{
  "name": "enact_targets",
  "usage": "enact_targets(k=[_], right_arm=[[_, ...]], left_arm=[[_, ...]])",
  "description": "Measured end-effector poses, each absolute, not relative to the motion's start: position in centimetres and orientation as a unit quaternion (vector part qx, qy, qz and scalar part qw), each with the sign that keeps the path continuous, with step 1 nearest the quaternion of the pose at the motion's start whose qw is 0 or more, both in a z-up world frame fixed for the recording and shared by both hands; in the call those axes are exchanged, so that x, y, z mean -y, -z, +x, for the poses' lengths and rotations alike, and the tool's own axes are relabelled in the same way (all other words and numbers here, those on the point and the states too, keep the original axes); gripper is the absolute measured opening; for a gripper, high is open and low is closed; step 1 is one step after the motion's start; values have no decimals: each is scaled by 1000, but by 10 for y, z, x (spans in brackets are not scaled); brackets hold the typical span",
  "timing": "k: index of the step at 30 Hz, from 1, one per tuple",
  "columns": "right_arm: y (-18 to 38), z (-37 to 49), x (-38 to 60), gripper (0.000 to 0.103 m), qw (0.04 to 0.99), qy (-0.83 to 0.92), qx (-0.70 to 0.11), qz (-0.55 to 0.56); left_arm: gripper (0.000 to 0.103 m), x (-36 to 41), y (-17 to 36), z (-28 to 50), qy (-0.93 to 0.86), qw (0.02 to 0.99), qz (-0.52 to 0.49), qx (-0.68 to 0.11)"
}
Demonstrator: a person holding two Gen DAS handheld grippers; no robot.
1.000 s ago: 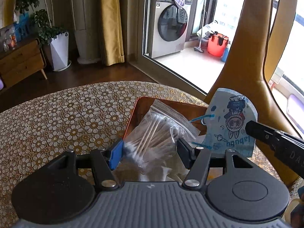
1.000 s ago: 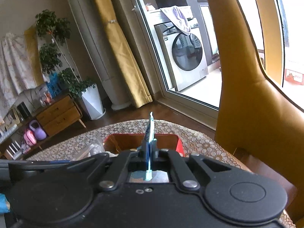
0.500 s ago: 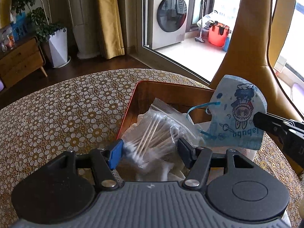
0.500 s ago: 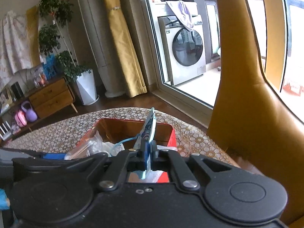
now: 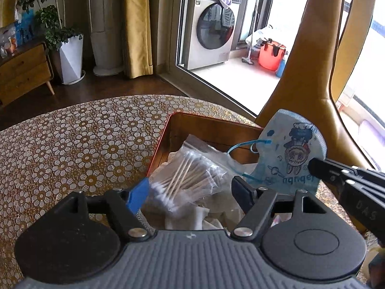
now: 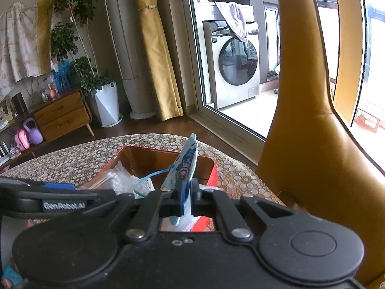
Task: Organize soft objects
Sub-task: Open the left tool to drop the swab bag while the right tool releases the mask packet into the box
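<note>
The left gripper (image 6: pixel 60 187) carries the name "GenRobot.AI" on its side, and the right gripper (image 5: pixel 312 166) shows the letters "DAS" on its body; the washing machine (image 6: pixel 234 67) beyond the glass door has a small label too fine to read; the face mask (image 5: pixel 291 154) is printed with a cartoon figure and mirrored lettering that cannot be made out. The red box (image 5: pixel 168 130) stands near the table's far rim, with the flowered tablecloth (image 5: pixel 72 144) bare to its left and a tan chair back (image 6: pixel 300 120) close on its right. The right gripper's jaws are pressed together on the mask's lower edge, holding it upright above the box; the left gripper's jaws have just been opening and now stand spread to either side of the bag of cotton swabs (image 5: pixel 190 175), which lies in the box on white cloths (image 5: pixel 192 216), clear of both pads.
</note>
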State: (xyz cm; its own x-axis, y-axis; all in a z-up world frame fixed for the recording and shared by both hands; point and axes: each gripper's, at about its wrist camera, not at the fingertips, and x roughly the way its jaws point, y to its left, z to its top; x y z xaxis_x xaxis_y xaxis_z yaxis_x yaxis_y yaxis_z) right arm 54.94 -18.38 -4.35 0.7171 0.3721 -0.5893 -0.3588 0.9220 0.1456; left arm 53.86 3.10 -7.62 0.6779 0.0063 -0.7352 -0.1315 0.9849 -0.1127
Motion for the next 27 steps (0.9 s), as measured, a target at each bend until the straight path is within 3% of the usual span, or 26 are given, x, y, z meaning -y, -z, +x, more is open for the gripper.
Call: enact_targets(k=[21,27], right_arm=[[39,534,190,5,916,-199,-348,-1],[39,525,196,11,918,-191,-348,5]], left_arm=[[75,-42,2,453,-29,933,-52,-355],[75,-46,-13,424,-25,941,-41,-335]])
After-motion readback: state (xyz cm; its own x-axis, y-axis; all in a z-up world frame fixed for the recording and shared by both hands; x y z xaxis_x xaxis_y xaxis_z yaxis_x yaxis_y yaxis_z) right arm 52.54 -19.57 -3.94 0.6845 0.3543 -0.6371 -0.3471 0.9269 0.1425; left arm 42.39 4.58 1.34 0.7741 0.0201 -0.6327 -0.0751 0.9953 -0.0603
